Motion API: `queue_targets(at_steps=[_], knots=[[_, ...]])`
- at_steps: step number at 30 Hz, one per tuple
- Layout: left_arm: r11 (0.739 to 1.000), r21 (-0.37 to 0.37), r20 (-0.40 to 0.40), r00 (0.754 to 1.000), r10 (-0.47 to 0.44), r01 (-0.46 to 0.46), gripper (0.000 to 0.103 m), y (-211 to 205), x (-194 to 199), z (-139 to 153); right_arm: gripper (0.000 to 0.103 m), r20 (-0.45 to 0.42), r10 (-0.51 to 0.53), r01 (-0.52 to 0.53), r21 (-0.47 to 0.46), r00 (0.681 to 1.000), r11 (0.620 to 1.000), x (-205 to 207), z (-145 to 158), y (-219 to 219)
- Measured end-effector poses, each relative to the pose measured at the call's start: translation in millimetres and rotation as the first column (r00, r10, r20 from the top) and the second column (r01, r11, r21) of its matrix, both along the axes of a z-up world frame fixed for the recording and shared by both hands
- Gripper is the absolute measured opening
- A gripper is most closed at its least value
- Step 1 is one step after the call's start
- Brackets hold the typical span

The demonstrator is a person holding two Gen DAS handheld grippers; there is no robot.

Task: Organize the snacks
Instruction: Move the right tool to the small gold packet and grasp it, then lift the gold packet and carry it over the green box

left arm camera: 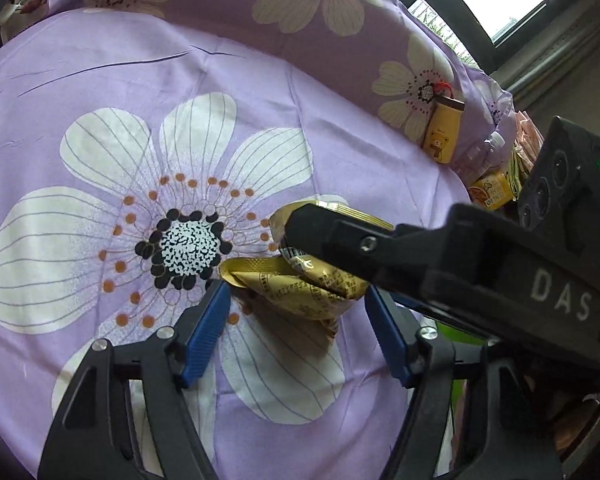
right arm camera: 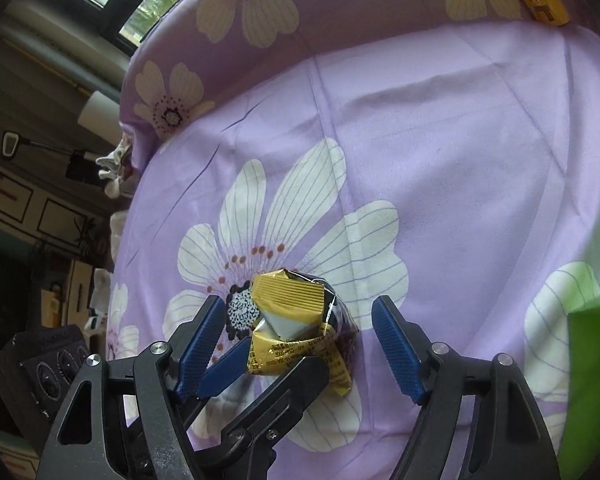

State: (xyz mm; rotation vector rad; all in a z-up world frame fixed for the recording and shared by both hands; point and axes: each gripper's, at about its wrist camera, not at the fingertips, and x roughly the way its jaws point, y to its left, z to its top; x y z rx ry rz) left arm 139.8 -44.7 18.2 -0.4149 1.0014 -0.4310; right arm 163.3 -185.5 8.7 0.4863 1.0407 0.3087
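Observation:
A crumpled gold snack packet (left arm camera: 300, 284) lies on the purple flowered bedsheet (left arm camera: 140, 92), just past the flower's dark centre. My left gripper (left arm camera: 298, 320) is open, its blue pads on either side of the packet's near end. My right gripper reaches in from the right in the left wrist view, its black finger (left arm camera: 340, 240) over the packet. In the right wrist view the right gripper (right arm camera: 296, 328) is open around the same packet (right arm camera: 296, 320), and the left gripper's fingers (right arm camera: 228, 368) poke in from below.
A flowered pillow (left arm camera: 300, 4) lies along the far edge of the bed. A yellow bear-printed container (left arm camera: 444, 132), a clear bottle (left arm camera: 484, 152) and a yellow snack box (left arm camera: 492, 190) sit at the bed's right edge. A green item (right arm camera: 596, 380) is at the right.

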Motion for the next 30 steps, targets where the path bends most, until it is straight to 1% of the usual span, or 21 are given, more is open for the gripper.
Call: queue_targets(at_steps=[1,2,3,4,5,7,9,11,13,16,19,22,24,26,28,30], knots=[[1.000,-0.004,-0.005,1.000,-0.003,0.003,0.055,-1.0,0.3,-1.8,0.067,-0.001,0.005,-0.005,-0.003,1.000,1.000,0.7,-1.2,-0.1],[1.000,0.004,-0.008,1.000,0.001,-0.001,0.048,-2.3,0.4,-3.4,0.063,-0.005,0.003,-0.003,-0.007,1.000,1.000,0.8,-3.1,-0.6],[1.000,0.013,-0.010,1.000,-0.002,0.002,0.040,-4.6,0.6,-4.2,0.056,-0.014,0.001,-0.001,-0.007,1.000,1.000,0.7,-5.2,-1.5],[1.000,0.004,-0.011,1.000,-0.013,0.013,0.029,-5.9,-0.4,-4.3,0.055,-0.016,0.004,-0.004,0.007,1.000,1.000,0.4,-6.7,-3.0],[1.000,-0.018,-0.025,0.999,-0.023,0.023,0.025,-7.0,-1.5,-4.6,0.055,-0.011,0.008,-0.008,0.019,1.000,1.000,-0.8,-7.7,-3.7],[1.000,-0.021,-0.031,0.999,-0.019,0.018,0.024,-9.3,-4.7,-2.8,0.052,0.003,0.019,-0.019,0.014,1.000,1.000,-5.0,-6.8,-2.4],[1.000,0.002,-0.001,1.000,-0.030,0.030,0.023,-13.8,-11.2,5.7,0.051,0.017,0.026,-0.026,-0.012,1.000,1.000,-11.6,-0.7,-0.9],[0.999,0.018,0.039,0.999,-0.035,0.034,0.023,-18.4,-19.5,20.1,0.051,0.037,0.022,-0.023,0.004,0.999,1.000,-19.2,8.9,-2.9],[0.999,0.016,0.070,0.997,-0.043,0.042,0.023,-22.0,-27.8,37.0,0.051,0.066,0.022,-0.024,0.028,0.998,0.999,-28.7,22.0,-6.9],[0.998,0.015,0.126,0.990,-0.061,0.060,0.023,-31.0,-43.0,65.0,0.051,0.130,0.012,-0.017,0.035,0.991,0.999,-48.0,48.1,-13.5],[0.995,0.032,0.186,0.978,-0.094,0.090,0.023,-44.8,-62.8,90.3,0.051,0.194,-0.004,-0.005,0.047,0.981,0.999,-71.2,74.4,-25.3],[0.990,0.052,0.225,0.965,-0.137,0.129,0.023,-63.9,-81.3,107.8,0.051,0.233,-0.037,0.021,0.070,0.972,0.997,-95.9,93.3,-43.2],[0.984,0.052,0.241,0.954,-0.178,0.171,0.023,-80.6,-89.9,114.2,0.051,0.249,-0.068,0.048,0.084,0.966,0.995,-112.1,101.1,-58.0],[0.976,0.040,0.238,0.946,-0.218,0.215,0.023,-97.3,-97.0,115.1,0.051,0.267,-0.105,0.086,0.079,0.958,0.993,-128.3,106.2,-73.2],[0.965,0.045,0.236,0.936,-0.260,0.257,0.023,-115.7,-104.0,114.2,0.051,0.273,-0.144,0.130,0.071,0.951,0.989,-142.1,107.1,-88.8],[0.954,0.061,0.234,0.925,-0.300,0.294,0.023,-136.0,-110.2,111.2,0.051,0.265,-0.192,0.176,0.083,0.945,0.981,-153.7,103.4,-107.8]])
